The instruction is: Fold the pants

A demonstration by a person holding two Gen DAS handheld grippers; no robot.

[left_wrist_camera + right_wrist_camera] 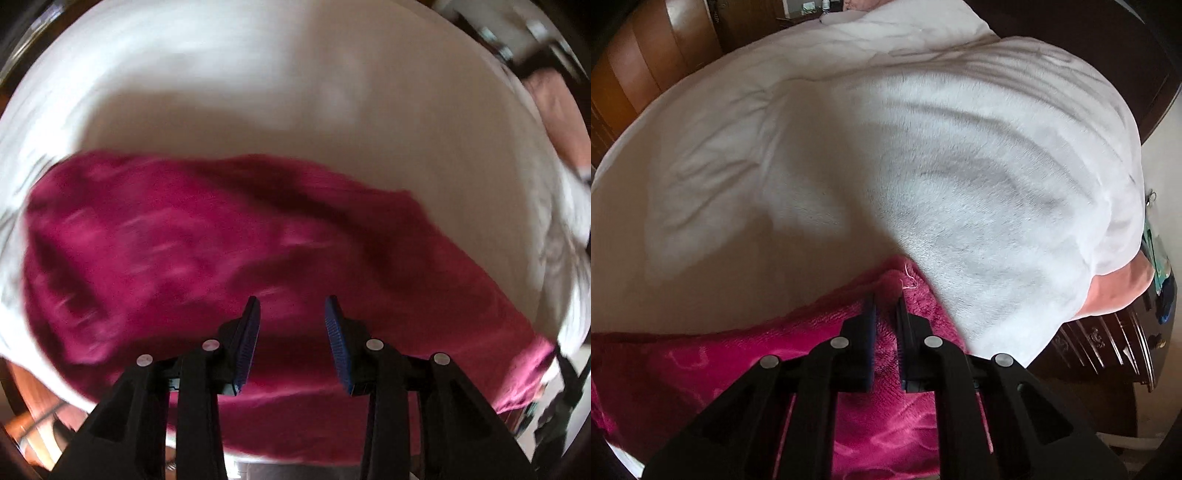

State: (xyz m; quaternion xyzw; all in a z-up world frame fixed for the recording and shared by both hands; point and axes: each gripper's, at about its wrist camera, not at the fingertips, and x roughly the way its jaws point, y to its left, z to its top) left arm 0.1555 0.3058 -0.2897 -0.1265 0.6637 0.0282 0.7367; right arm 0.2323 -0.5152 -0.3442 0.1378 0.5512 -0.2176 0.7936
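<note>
Pants (pixel 207 243), magenta fleece, spread on the bed (pixel 258 92) near its front edge: right gripper (pixel 886 299) pinches a corner, left gripper (pixel 291 306) wide and empty; grip the matching corner before you lift

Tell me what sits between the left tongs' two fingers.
Nothing is gripped: the left tongs stand open over the magenta pants, and only that fabric shows in the gap, in the left wrist view.

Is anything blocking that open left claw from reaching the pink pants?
Nothing visible. The left gripper hangs open right above the pink pants, with only air between its pads and the cloth. The pants lie spread on the white blanket. The right gripper looks nearly shut on the fabric's edge.
</note>
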